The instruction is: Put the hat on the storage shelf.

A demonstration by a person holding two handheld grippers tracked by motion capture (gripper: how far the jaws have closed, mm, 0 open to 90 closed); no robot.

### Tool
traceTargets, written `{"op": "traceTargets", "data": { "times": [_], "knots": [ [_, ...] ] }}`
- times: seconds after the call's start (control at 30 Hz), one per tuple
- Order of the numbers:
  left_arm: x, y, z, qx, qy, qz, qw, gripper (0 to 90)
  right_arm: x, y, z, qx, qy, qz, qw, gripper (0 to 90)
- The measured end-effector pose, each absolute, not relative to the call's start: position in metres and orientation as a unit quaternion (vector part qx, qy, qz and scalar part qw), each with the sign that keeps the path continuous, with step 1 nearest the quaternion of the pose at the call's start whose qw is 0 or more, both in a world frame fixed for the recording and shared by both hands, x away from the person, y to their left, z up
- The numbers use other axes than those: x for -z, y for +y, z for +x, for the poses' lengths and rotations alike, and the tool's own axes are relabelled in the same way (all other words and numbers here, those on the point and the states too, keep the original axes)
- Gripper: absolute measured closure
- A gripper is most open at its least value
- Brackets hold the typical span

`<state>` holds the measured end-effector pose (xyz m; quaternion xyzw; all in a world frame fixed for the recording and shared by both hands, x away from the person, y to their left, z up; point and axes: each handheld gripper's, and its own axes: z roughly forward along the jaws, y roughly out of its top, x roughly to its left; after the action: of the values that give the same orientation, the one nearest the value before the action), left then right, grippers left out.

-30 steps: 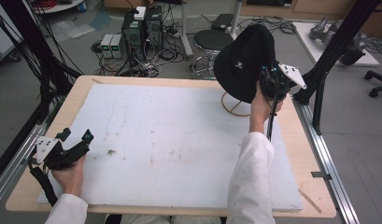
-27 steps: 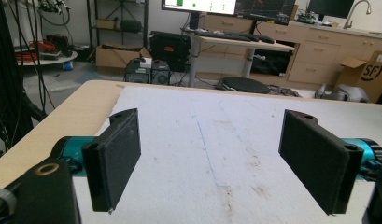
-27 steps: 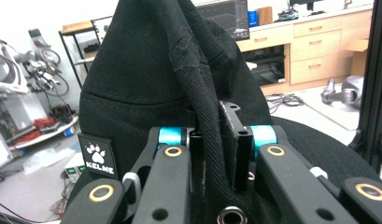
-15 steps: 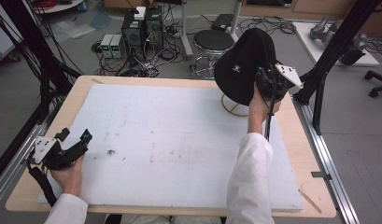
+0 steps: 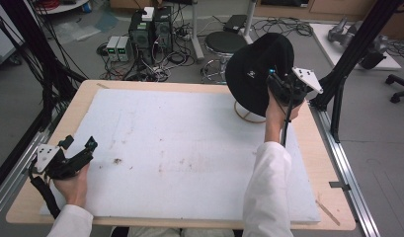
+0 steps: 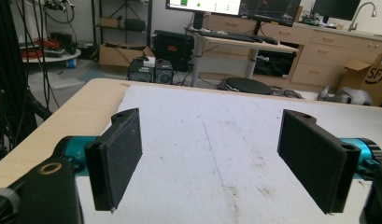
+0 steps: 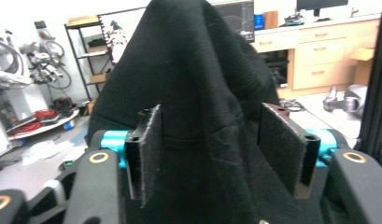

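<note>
- We see the hat [image 5: 256,74] hung on a stand [image 5: 246,114] at the tabletop's [image 5: 308,148] far right
- Right claw [image 7: 216,154] just opening, hat cloth between unpressed pads
- Left claw [image 6: 216,163] spread, empty, near left

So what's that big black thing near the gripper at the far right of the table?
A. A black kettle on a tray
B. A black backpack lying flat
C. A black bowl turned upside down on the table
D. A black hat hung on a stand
D: it is a soft black hat draped over a stand with a ring base, and the right gripper, whose jaws have just been opening, has the hat's fabric between its spread jaws.
</note>
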<state>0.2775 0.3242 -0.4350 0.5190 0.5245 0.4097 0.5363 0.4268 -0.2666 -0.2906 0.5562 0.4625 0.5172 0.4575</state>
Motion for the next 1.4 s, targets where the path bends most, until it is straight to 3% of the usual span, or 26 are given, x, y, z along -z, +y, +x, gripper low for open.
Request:
{"op": "traceTargets", "data": {
  "times": [0.27,0.47,1.17,1.4],
  "knots": [
    [0.435,0.324,0.278,-0.410,0.524,0.518,0.537,22.1,0.286,-0.273,0.422,-0.533,0.453,0.544,0.463,26.6],
    [0.435,0.324,0.278,-0.410,0.524,0.518,0.537,22.1,0.284,-0.273,0.421,-0.536,0.464,0.533,0.461,11.5],
    [0.435,0.324,0.278,-0.411,0.524,0.518,0.536,22.1,0.275,-0.244,0.402,-0.534,0.507,0.480,0.477,10.1],
    [0.435,0.324,0.277,-0.412,0.523,0.518,0.536,22.1,0.275,-0.240,0.393,-0.532,0.536,0.470,0.457,10.2]
  ]
}}
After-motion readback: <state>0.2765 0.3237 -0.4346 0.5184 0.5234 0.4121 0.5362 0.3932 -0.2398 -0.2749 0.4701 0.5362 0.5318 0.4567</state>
